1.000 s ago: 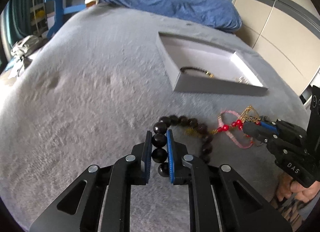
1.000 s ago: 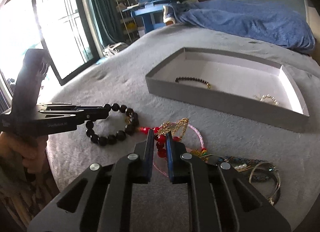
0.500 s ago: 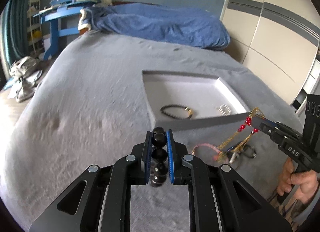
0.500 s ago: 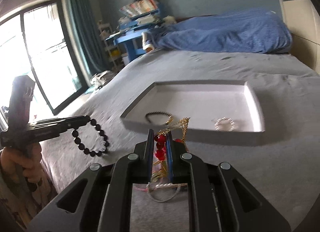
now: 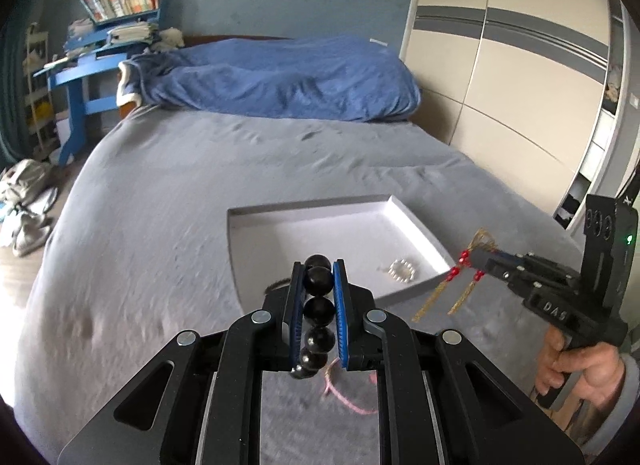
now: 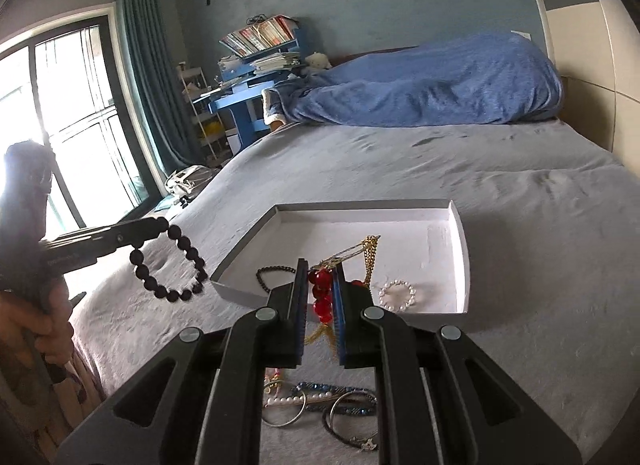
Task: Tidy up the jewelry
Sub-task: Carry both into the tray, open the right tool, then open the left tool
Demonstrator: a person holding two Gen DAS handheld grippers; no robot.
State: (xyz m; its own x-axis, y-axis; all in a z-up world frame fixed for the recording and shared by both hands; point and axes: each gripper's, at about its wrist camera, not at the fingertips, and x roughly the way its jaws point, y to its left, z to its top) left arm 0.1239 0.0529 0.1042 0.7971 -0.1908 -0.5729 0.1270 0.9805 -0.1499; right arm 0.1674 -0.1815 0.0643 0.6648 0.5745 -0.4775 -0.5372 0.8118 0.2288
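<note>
My left gripper (image 5: 319, 269) is shut on a bracelet of large black beads (image 5: 319, 311) and holds it in the air before the white tray (image 5: 424, 228); the bracelet hangs as a loop in the right wrist view (image 6: 172, 265). My right gripper (image 6: 322, 269) is shut on a red-bead and gold-chain piece (image 6: 322, 293), raised near the tray's (image 6: 462, 249) front edge; it also shows in the left wrist view (image 5: 464, 265). A pearl ring bracelet (image 6: 397, 295) and a thin dark bead bracelet (image 6: 272, 275) lie in the tray.
The tray sits on a grey bed (image 5: 160, 225). Loose bangles and a pearl strand (image 6: 320, 405) lie on the bed below my right gripper; a pink cord (image 5: 344, 397) lies below my left. A blue blanket (image 5: 280, 81) is heaped at the far end.
Both grippers lifted their pieces off the bed and rose, moving toward the tray. The black bracelet and the red-and-gold piece now hang in the air.
</note>
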